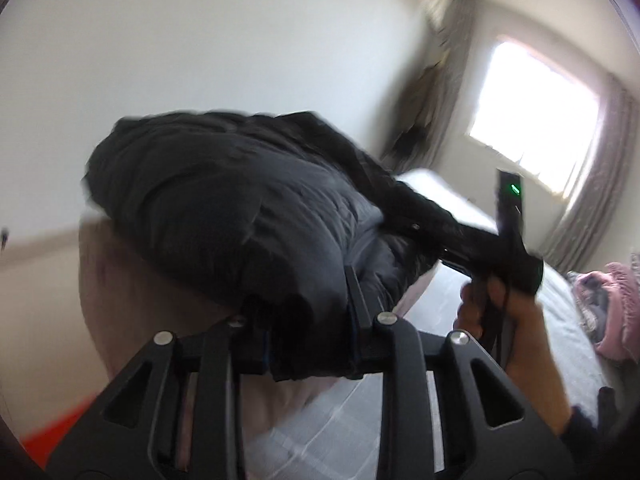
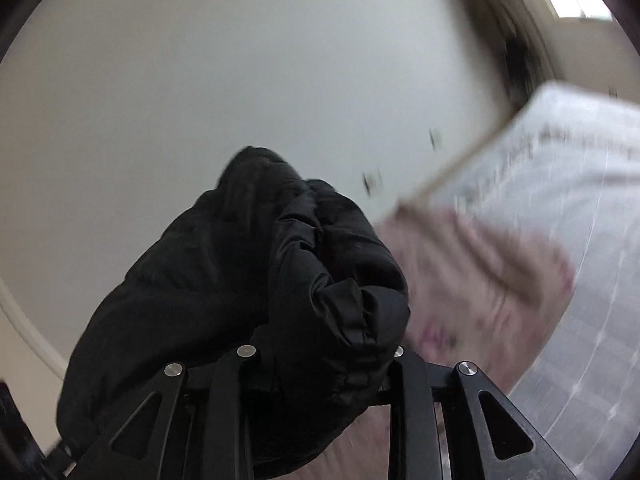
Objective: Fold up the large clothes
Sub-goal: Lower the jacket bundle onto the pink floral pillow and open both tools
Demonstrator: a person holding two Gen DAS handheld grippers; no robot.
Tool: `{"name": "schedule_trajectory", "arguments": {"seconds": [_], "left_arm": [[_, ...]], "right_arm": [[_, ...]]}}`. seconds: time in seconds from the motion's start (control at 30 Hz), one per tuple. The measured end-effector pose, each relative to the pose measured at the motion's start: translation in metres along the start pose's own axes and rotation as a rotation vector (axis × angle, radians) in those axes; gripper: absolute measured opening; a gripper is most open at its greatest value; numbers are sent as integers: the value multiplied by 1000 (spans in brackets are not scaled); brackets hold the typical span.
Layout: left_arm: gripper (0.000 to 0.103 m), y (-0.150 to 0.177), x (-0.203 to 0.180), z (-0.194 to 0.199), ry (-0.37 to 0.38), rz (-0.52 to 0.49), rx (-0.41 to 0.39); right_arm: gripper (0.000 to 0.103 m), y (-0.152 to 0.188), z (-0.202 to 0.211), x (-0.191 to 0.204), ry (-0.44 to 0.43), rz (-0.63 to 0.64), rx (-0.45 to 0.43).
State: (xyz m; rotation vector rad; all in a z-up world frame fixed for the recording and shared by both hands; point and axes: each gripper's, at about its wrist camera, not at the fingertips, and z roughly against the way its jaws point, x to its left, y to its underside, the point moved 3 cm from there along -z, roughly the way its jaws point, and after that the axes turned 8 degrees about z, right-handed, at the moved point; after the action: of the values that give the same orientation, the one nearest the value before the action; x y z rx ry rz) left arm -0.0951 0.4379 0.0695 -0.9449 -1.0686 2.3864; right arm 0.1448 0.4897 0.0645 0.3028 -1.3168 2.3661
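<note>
A black puffy jacket hangs bunched in the air between both grippers. My left gripper is shut on a thick fold at its lower edge, with the fabric wedged between the two fingers. At the right of the left wrist view, a hand holds my right gripper, and a stretched strip of the jacket runs into it. In the right wrist view the jacket is heaped over my right gripper and hides both fingertips. The fabric sits packed between the jaws.
Below lies a bed with a white checked cover, with a pink blanket at its right end. A pink cloth lies on the bed. A bright window with grey curtains stands behind, and a white wall beside it. Both views are motion-blurred.
</note>
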Motion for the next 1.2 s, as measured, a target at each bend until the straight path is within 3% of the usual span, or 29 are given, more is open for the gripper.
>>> {"name": "schedule_trajectory", "arguments": {"seconds": [0.03, 0.13, 0.2, 0.3, 0.43, 0.6, 0.87, 0.93, 1.0, 1.2], "left_arm": [[30, 21, 13, -7, -8, 21, 8], [33, 47, 26, 6, 72, 43, -42], [36, 50, 26, 11, 80, 51, -48], [36, 49, 26, 19, 80, 64, -41], [37, 49, 40, 40, 92, 132, -38], [38, 55, 46, 61, -12, 138, -8], [49, 72, 26, 103, -177, 121, 2], [56, 78, 21, 120, -193, 99, -9], [72, 83, 12, 136, -202, 79, -28], [84, 98, -17, 187, -280, -37, -120]], "right_arm": [[39, 24, -30, -16, -7, -80, 71], [58, 49, -30, -47, -88, -216, -7], [69, 41, -21, -56, -68, -198, -9], [70, 24, -1, -48, 69, -109, -22], [70, 30, 26, -21, 161, 47, -28], [70, 63, 65, -19, 225, 134, -21], [70, 119, 136, 29, 102, 282, -14], [76, 132, 162, 45, 86, 331, -32], [79, 145, 187, 61, 60, 378, -45], [85, 180, 249, 105, 5, 519, -96]]}}
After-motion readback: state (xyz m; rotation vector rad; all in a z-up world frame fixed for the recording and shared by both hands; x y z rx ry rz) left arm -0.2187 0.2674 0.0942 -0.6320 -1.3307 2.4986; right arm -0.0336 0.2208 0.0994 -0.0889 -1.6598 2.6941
